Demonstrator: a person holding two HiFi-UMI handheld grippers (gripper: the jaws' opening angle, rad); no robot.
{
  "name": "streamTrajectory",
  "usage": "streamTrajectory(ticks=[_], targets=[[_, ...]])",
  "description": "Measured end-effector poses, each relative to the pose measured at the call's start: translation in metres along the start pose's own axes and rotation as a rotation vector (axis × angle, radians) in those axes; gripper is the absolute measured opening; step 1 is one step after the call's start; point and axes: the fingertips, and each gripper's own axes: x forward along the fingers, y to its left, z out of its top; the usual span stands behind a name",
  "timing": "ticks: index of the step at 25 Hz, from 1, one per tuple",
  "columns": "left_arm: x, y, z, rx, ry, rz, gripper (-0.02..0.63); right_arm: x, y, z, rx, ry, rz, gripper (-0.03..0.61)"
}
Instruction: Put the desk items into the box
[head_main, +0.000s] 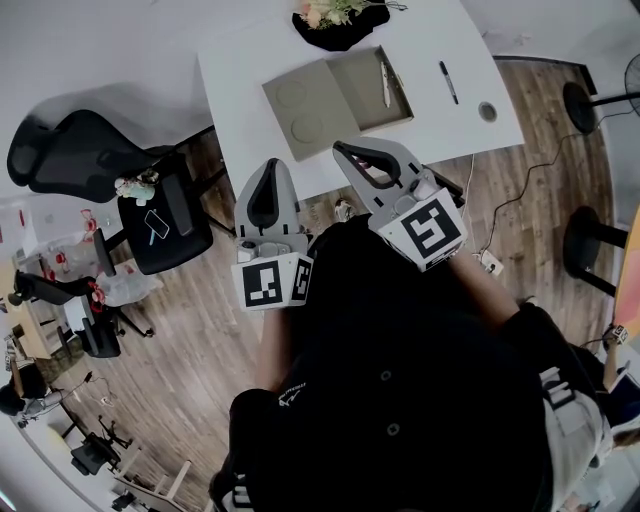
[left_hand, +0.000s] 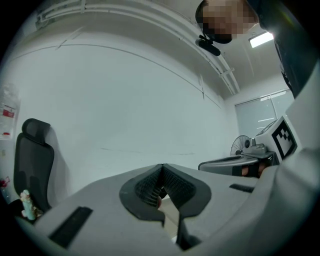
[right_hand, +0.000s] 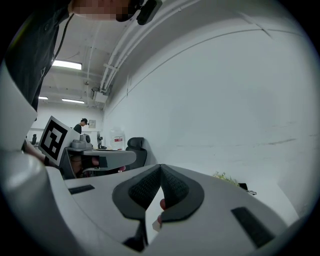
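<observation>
An open cardboard box (head_main: 318, 106) lies on the white table (head_main: 240, 70), lid flap to the left, tray to the right. A light pen (head_main: 386, 82) lies inside the tray. To the right of the box, a black pen (head_main: 449, 82) rests on the table. Both grippers are held close to the person's body, short of the table's near edge. My left gripper (head_main: 270, 166) is shut with nothing in it. My right gripper (head_main: 343, 149) is also shut and empty, its tip just under the table edge. In both gripper views the jaws (left_hand: 161, 166) (right_hand: 160, 166) point up at a white wall.
A flower arrangement (head_main: 338, 16) sits at the table's far edge, and a round cable hole (head_main: 487, 111) near its right corner. Black office chairs (head_main: 85, 150) stand left; one seat holds a phone (head_main: 157, 223). Stools (head_main: 590, 250) and a floor cable (head_main: 500, 215) are to the right.
</observation>
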Motion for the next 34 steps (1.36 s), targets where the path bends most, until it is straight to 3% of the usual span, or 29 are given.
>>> streamTrajectory(ticks=[9,34], targets=[[0.001,0.006,0.003,-0.002,-0.012,0.03,0.008,0.005,-0.006,0.016,-0.023,-0.052,-0.008,-0.002],[0.001,0.004,-0.003,-0.01,0.005,0.02,0.008,0.009,-0.003,0.009,-0.026,-0.033,0.004,-0.002]])
